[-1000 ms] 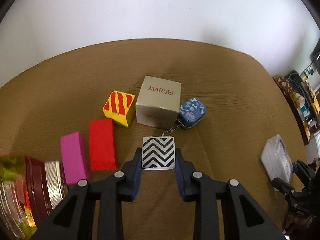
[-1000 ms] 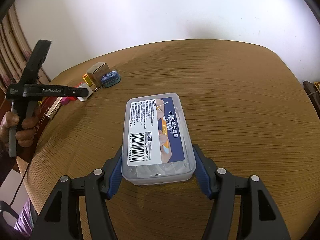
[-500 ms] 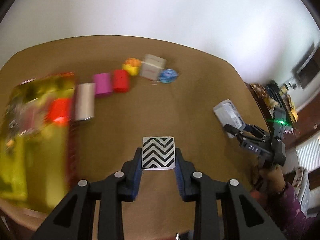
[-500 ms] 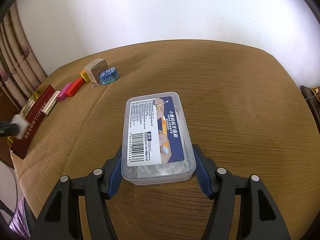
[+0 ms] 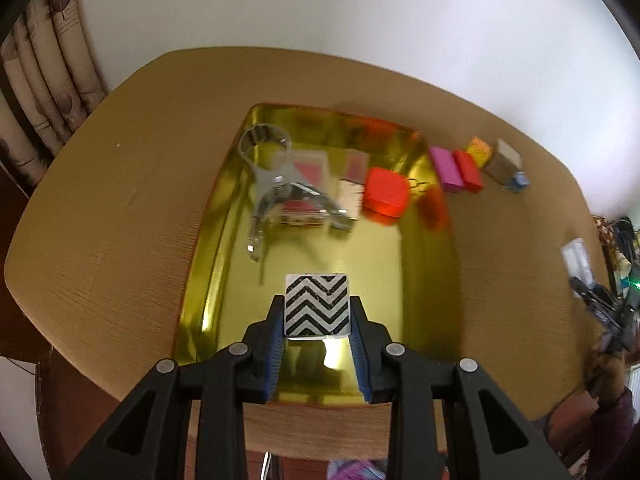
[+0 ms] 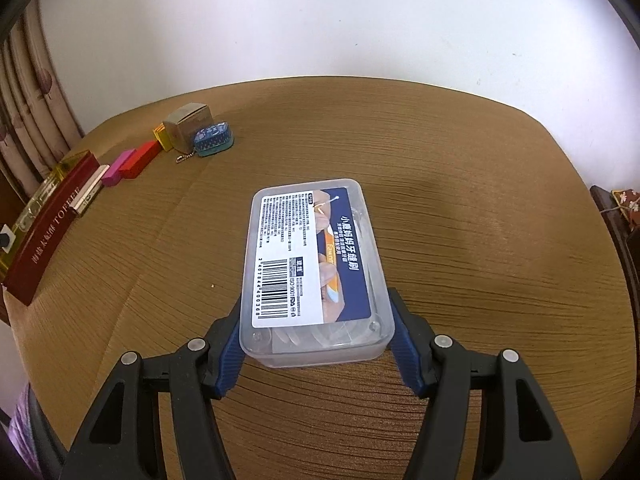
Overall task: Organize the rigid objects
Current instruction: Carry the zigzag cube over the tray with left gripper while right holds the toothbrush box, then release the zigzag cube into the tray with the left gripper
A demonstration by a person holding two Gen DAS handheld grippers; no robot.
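Observation:
My left gripper (image 5: 317, 307) is shut on a black-and-white zigzag block (image 5: 316, 300) and holds it over the near end of an open gold tin (image 5: 428, 272). Inside the tin lie a metal spring tool (image 5: 276, 184), a red block (image 5: 386, 196) and some cards. My right gripper (image 6: 315, 308) is shut on a clear plastic box (image 6: 316, 268) with a blue label and barcode, its pads pressing both long sides just above the table.
Beside the tin (image 6: 52, 236) runs a row: pink block (image 6: 120, 168), red block (image 6: 140, 158), yellow-red cube (image 5: 479, 151), beige box (image 6: 188, 126), blue keychain (image 6: 212, 138). Curtains hang at the far left. The brown table (image 6: 460, 220) stretches to the right.
My left gripper carried the zigzag block from beside the row of blocks to above the gold tin. The right gripper kept its hold on the plastic box and turned slightly.

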